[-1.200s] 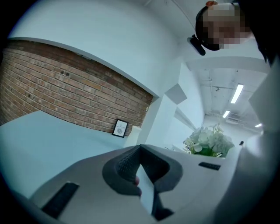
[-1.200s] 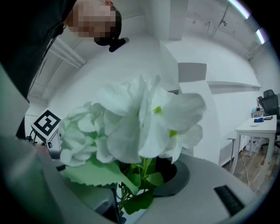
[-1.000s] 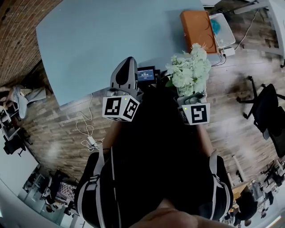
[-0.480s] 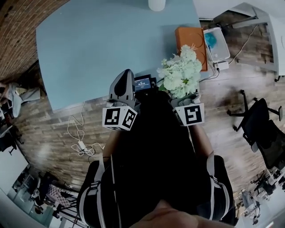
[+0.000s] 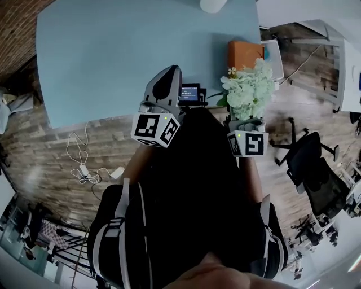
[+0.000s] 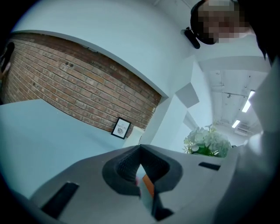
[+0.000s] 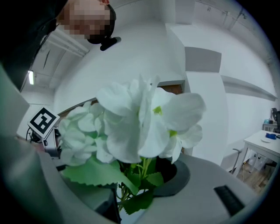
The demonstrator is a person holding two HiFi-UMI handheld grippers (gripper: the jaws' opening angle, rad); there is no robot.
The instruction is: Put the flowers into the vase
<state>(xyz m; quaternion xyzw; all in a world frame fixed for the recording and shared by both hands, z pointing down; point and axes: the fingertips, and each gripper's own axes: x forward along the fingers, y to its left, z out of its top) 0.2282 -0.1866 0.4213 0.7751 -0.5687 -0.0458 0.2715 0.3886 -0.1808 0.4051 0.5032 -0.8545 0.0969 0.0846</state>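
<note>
While the right gripper (image 7: 127, 197) clamps the white flowers (image 7: 140, 122) by their stems, blooms upward for stem-first placing, the left gripper (image 6: 140, 149) hangs closed, empty

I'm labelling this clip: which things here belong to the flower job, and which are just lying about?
Job: white flowers with green leaves, held in the right gripper; white round vessel at the far edge of the blue table, probably the vase.
Lying about: orange box; small screen device; black office chair; floor cables.
</note>
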